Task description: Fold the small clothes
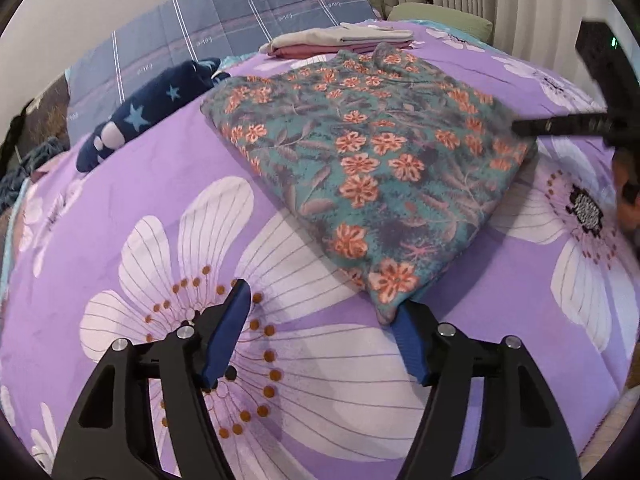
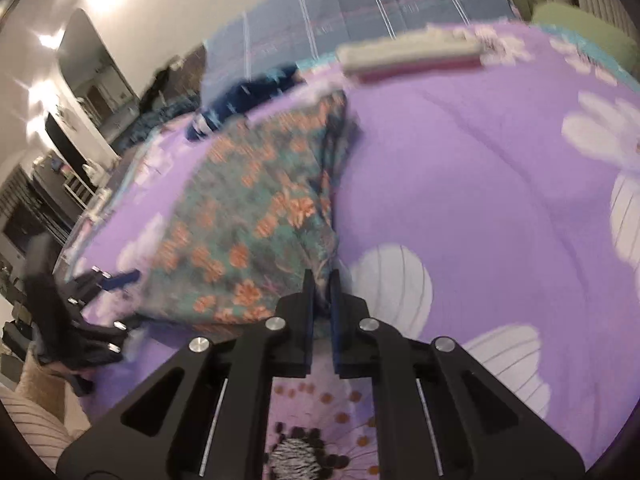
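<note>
Right-wrist view motion-blurred; floral garment (image 2: pixel 248 216) corner hidden between right gripper (image 2: pixel 321 280) jaws.

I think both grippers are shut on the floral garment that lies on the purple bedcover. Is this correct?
Not quite. Only the right gripper is shut on the floral garment; the right wrist view shows cloth pinched between its fingers. The left gripper is open, as the left wrist view shows, with its fingers spread wide at the garment's near corner. The garment does lie on the purple bedcover.
</note>
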Tool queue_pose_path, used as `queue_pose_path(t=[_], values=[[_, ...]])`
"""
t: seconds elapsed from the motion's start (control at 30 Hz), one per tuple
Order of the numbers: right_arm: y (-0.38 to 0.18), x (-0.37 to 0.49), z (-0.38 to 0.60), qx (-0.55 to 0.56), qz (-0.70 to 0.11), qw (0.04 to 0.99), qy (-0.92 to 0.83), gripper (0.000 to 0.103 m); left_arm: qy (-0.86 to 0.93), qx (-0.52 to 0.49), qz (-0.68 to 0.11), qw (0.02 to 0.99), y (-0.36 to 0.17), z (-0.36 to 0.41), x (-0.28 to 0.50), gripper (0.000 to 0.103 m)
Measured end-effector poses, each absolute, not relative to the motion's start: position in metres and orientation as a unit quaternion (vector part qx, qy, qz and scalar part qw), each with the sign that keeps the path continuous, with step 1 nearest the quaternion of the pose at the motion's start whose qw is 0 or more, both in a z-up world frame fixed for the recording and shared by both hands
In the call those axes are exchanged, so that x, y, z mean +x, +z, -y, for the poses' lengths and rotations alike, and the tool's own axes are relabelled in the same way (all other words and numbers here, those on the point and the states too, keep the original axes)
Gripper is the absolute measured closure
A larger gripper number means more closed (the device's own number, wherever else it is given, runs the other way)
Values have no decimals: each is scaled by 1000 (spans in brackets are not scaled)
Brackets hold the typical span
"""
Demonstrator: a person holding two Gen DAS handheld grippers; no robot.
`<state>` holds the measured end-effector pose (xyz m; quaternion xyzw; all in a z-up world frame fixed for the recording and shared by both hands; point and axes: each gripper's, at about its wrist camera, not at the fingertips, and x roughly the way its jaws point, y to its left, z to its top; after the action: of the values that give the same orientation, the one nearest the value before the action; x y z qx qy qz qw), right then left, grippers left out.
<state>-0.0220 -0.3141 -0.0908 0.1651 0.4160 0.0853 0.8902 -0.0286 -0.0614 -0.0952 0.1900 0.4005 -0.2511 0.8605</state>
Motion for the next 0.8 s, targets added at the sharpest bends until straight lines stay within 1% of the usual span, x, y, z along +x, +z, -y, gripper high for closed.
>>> queue_pose_path(t=[0.07,0.1,0.13,0.17,0.2,0.23,0.27,0.3,0.37,0.4,0.43,0.47,0.53,0.57,0.6,0.63,0.67,0.7,0.8], values=[[-90,-25,314,173,-410,891,86,94,-258,192,-400,858,-94,62,-30,42],[-85,-27,315,175,-406,893,88,90,-264,195,-399,856,-92,62,-32,45],[-79,-30,316,174,-400,896,84,77,-270,197,-400,854,-91,62,-35,53],[-71,-34,316,169,-388,903,70,66,-288,192,-404,847,-88,61,-38,62],[-65,-37,317,165,-379,909,62,49,-308,185,-407,840,-83,60,-41,66],[-59,-41,317,160,-367,914,58,48,-332,174,-407,833,-76,57,-43,72],[-52,-44,314,155,-355,920,63,48,-358,157,-396,831,-63,53,-45,72],[-49,-45,313,153,-348,922,72,49,-372,143,-379,835,-51,50,-47,72],[-43,-46,303,146,-329,928,94,58,-398,108,-340,845,-23,46,-46,72],[-42,-44,296,139,-323,930,107,64,-406,95,-330,847,-17,47,-44,72],[-44,-40,288,133,-323,930,115,68,-412,88,-324,847,-14,49,-41,72],[-45,-37,284,132,-324,930,116,69,-413,91,-322,847,-18,56,-37,72],[-54,-26,279,139,-331,927,111,74,-399,113,-343,843,-37,71,-28,72],[-62,-20,279,149,-347,920,105,75,-389,127,-369,835,-56,80,-23,72],[-69,-15,279,151,-370,912,93,79,-375,144,-394,827,-76,86,-18,72],[-78,-11,281,148,-397,903,76,95,-362,160,-406,824,-90,89,-17,72],[-91,-7,285,141,-429,891,54,102,-359,167,-406,824,-100,90,-19,73],[-98,-7,290,149,-442,883,50,103,-361,166,-393,829,-98,88,-24,73],[-98,-11,309,203,-460,861,68,103,-362,157,-404,826,-91,84,-25,73]])
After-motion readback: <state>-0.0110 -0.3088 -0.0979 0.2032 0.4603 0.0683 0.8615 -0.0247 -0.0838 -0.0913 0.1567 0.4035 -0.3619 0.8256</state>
